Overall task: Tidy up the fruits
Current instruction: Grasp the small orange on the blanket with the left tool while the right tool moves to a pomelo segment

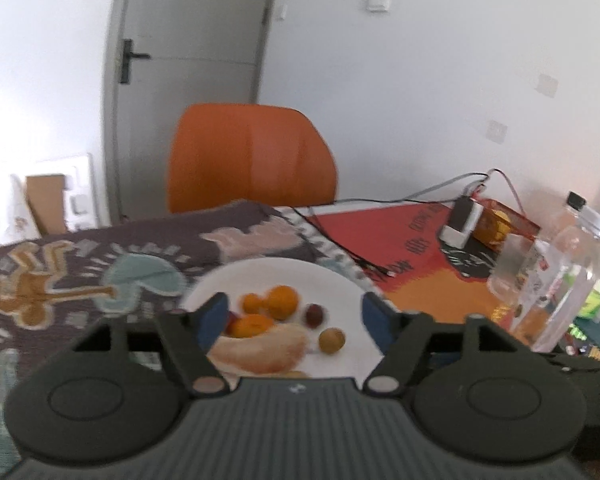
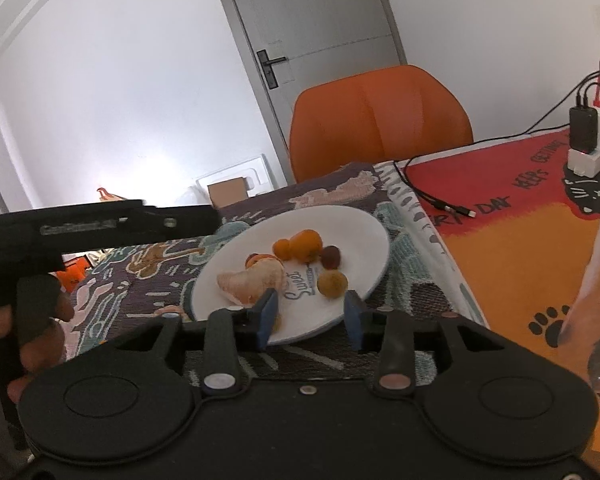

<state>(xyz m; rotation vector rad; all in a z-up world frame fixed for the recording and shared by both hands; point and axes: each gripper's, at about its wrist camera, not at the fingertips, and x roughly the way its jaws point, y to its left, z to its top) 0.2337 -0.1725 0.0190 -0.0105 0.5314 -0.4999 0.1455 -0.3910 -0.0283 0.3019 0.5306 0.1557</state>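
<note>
The left gripper had its blue-padded fingers standing wide apart with nothing pressed between them, hanging over the near side of a round white ceramic plate. The right gripper held its own blue-padded fingers moderately apart, likewise clamped on nothing, just above the near rim of that same plate. Within the plate lay a pale, peeled, crescent-shaped citrus segment, its long axis running roughly side to side, one tip pointing toward the plate's left edge and the thicker end toward the centre. Just behind it sat a small orange kumquat-like fruit touching a larger round orange tangerine, with a dark red round fruit beside them on the right. A dull yellow-brown round fruit rested apart from the others, nearer the plate's right front edge. The plate stood on a dark patterned woven mat, which met a red-and-orange printed mat on the desk's right side. A person's hand gripped the left tool's handle at the desk's left edge. An orange moulded chair stood behind the far edge, and a clear plastic bottle stood near the right edge.
</note>
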